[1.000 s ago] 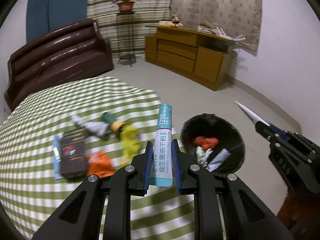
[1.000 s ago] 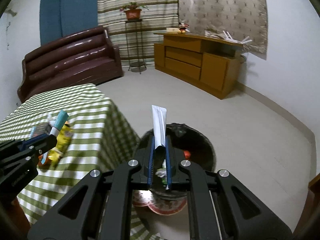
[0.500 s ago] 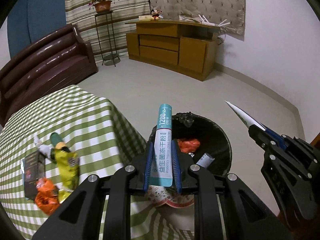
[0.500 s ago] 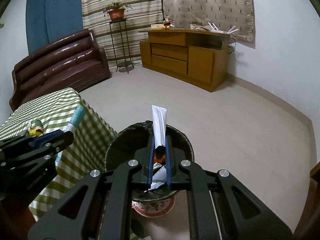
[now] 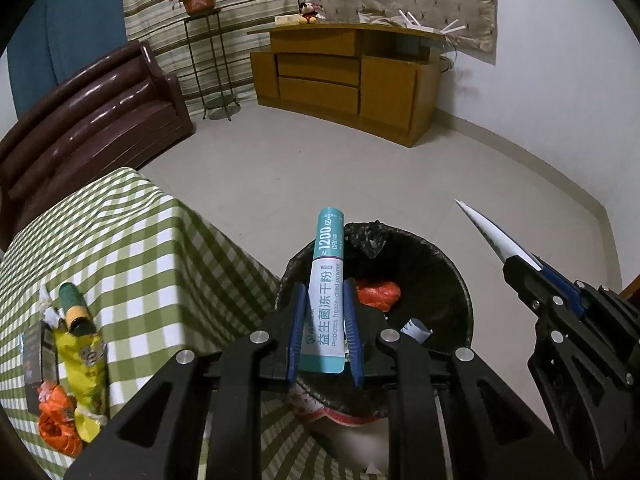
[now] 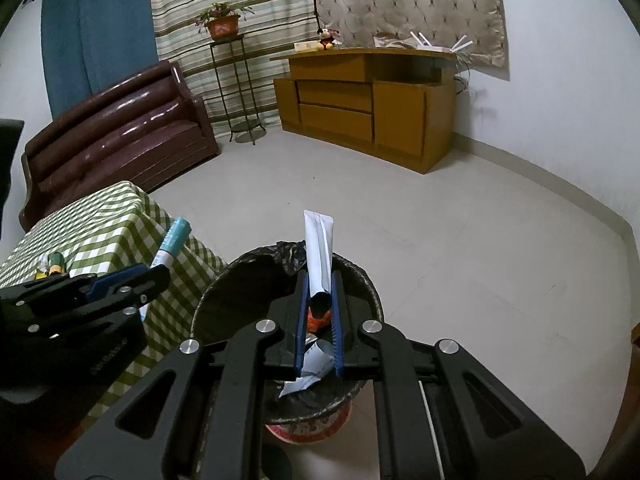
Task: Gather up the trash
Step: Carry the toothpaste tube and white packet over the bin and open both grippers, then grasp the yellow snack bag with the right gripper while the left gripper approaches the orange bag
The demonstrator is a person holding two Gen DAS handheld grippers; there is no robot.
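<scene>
1. The left gripper (image 5: 325, 334) is pinching a teal-and-white probiotic powder sachet (image 5: 325, 296) near its lower end, and the sachet's top reaches over the near rim of the black-lined trash bin (image 5: 452, 276). If the jaws part here, the long upper part could tip the sachet toward the bin's table side, where it may catch the rim or slide down the green checked tablecloth (image 5: 132, 248) next to the bin.

2. The right gripper (image 6: 318, 320) is clamped on a plain white sachet (image 6: 318, 244), held upright above the bin's mouth. This one looks better placed, but a thin, light packet can cling to a pad or flutter sideways and land on the floor beyond the bin.

3. Both grippers hang close together over the same bin. Dropping at once, or moving in further, risks a knock between them that flicks a sachet off line.

4. The bin already holds an orange wrapper (image 5: 378, 294) and torn white packets, so a stiff sachet might prop against them and lean out over the rim.

5. More trash sits on the tablecloth well left of the bin: a yellow packet (image 5: 82, 364), an orange wrapper and a dark box. A careless swing back could sweep these off.
</scene>
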